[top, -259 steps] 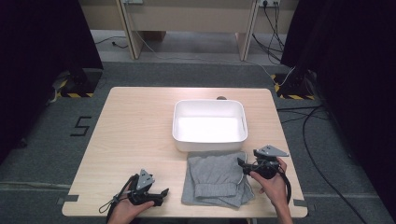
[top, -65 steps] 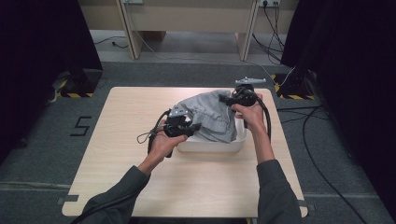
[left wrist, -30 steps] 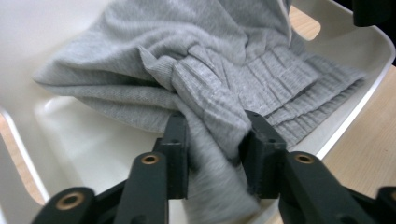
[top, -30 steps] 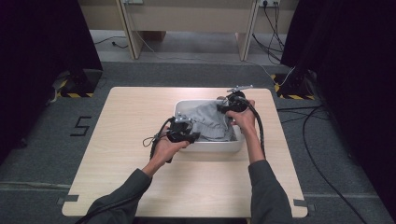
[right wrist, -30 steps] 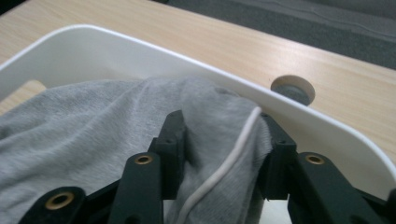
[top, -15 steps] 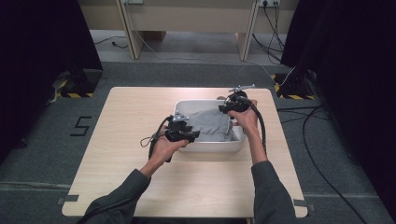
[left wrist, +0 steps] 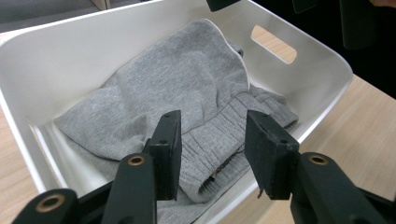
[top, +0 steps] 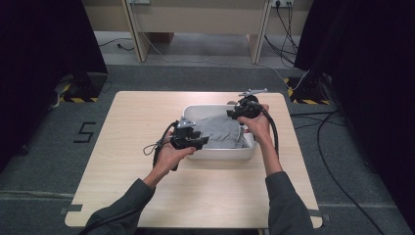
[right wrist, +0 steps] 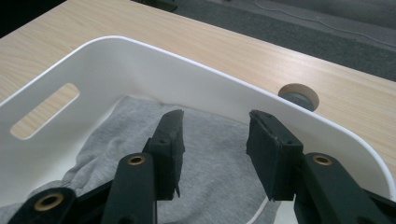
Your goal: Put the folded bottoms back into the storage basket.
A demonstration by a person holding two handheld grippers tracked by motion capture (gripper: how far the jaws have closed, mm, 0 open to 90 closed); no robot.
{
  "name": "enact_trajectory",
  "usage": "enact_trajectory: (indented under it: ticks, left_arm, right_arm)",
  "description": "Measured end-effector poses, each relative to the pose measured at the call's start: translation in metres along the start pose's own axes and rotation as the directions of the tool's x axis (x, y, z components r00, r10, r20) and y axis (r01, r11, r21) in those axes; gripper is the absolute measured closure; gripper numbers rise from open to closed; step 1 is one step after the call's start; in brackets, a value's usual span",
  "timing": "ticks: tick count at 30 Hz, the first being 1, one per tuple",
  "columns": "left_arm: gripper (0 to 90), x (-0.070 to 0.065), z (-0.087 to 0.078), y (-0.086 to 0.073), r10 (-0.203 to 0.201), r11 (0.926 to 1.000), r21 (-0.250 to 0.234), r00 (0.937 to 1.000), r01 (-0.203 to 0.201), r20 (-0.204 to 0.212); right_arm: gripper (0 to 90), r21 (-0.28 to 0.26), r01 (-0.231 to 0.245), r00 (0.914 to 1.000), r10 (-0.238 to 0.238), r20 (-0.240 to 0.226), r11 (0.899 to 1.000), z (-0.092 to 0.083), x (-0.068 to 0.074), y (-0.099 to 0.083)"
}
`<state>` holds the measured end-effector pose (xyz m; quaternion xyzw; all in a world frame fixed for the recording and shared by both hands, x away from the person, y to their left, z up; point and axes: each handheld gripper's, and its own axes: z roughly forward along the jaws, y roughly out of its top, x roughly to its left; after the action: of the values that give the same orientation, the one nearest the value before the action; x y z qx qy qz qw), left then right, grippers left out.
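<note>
A folded grey garment (top: pixel 221 131) lies inside the white tub (top: pixel 221 154) on the wooden table. Its ribbed waistband (left wrist: pixel 219 140) faces my left gripper (left wrist: pixel 212 140), which hovers open just above the tub's near-left corner (top: pixel 195 139). My right gripper (right wrist: pixel 214 135) is open too, over the grey cloth (right wrist: pixel 219 172) by the tub's far-right wall (right wrist: pixel 187 79); in the high view it sits at the tub's far-right corner (top: pixel 240 110). Nothing is held between either pair of jaws.
The tub has a slot handle (right wrist: pixel 44 110) in its end wall. A round cable hole (right wrist: pixel 299 96) sits in the table (top: pixel 137 122) just behind the tub. Cables trail from both grippers, and black curtains flank the table.
The garment, earlier lifted and draped over the tub by both grippers, now lies settled inside it. Both grippers have let go and stand open just above it.
</note>
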<state>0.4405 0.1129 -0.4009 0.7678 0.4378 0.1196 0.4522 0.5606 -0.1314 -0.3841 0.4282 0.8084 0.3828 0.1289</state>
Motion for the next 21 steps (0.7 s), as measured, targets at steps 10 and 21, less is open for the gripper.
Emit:
enact_trajectory:
  ticks: [10,21]
  left_arm:
    - [54.2,0.0,-0.007,-0.003,-0.011,0.9999,-0.011,0.9998,0.012,0.018]
    - [37.0,0.002,-0.01,-0.005,-0.047,0.9989,0.0,0.9976,0.047,0.05]
  right_arm:
    - [54.9,-0.025,0.003,0.9998,-0.004,-0.02,1.0,-0.009,0.002,-0.009]
    - [48.8,-0.057,-0.002,0.9997,0.001,-0.026,0.998,-0.026,0.002,-0.016]
